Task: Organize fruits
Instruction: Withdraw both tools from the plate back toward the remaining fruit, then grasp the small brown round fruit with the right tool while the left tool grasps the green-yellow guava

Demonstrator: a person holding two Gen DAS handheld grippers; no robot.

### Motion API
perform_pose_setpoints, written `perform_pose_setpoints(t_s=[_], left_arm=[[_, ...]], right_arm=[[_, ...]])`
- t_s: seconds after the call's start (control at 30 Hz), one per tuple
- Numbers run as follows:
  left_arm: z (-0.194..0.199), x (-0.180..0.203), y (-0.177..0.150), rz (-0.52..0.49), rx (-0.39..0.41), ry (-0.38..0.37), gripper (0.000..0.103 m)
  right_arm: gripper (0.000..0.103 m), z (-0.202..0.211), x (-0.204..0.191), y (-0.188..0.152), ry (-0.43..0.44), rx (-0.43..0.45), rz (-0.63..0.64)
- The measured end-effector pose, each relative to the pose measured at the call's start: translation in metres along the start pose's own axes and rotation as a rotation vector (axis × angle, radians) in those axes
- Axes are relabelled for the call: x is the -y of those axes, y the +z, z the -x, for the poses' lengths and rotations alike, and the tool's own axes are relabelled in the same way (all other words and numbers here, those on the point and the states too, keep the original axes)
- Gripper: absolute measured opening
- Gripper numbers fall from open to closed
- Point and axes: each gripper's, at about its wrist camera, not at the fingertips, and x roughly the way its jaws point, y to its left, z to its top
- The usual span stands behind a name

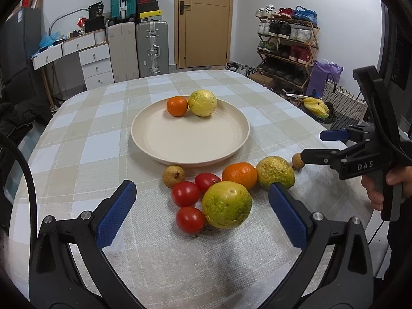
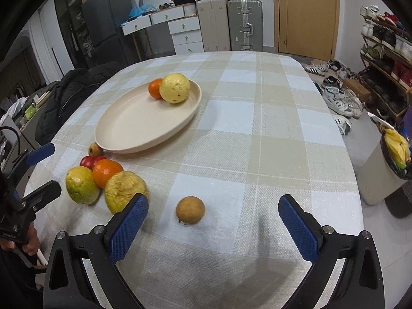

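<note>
A cream plate [image 1: 144, 141] [image 2: 123, 146] holds an orange [image 1: 177, 106] and a pale yellow fruit [image 1: 202, 103]. In front of it lies a cluster: a green-yellow fruit [image 1: 226, 204], three tomatoes [image 1: 185, 193], another orange [image 1: 239, 175], a wrinkled yellow-green fruit [image 1: 275, 172] and a small brown fruit [image 1: 173, 176]. My left gripper [image 1: 202, 189] is open, low over the cluster, its fingers either side of the green-yellow fruit. My right gripper [image 2: 213, 201] is open just above a lone small brown fruit [image 2: 190, 209], which sits between its blue pads apart from both.
The checked tablecloth [image 2: 257, 128] has bare room right of the plate. The table's right edge drops to a bin [image 2: 373, 180] with banana peel. A dark jacket [image 2: 69, 90] hangs by the left edge. Suitcases [image 1: 152, 49] and a shoe rack [image 1: 285, 49] stand behind.
</note>
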Motion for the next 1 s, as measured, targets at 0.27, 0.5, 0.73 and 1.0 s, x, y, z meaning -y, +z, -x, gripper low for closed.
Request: perform_pose_setpoints(t_s=[0.27, 0.5, 0.73, 1.0], left_arm=[[-0.008, 0.006, -0.004, -0.035, -0.027, -0.018, 0.102], [-0.012, 0.010, -0.006, -0.051, -0.042, -0.045, 0.102], [-0.014, 0.014, -0.008, -0.066, -0.047, -0.066, 0.099], [-0.014, 0.019, -0.011, -0.086, -0.057, -0.085, 0.090]], right_arm=[[0.103, -0.012, -0.001, -0.004, -0.009, -0.049, 0.022], [0.100, -0.011, -0.006, -0.009, 0.021, -0.061, 0.057], [0.072, -0.013, -0.014, -0.013, 0.060, -0.076, 0.094], [0.052, -0.010, -0.020, -0.016, 0.076, -0.061, 0.117]])
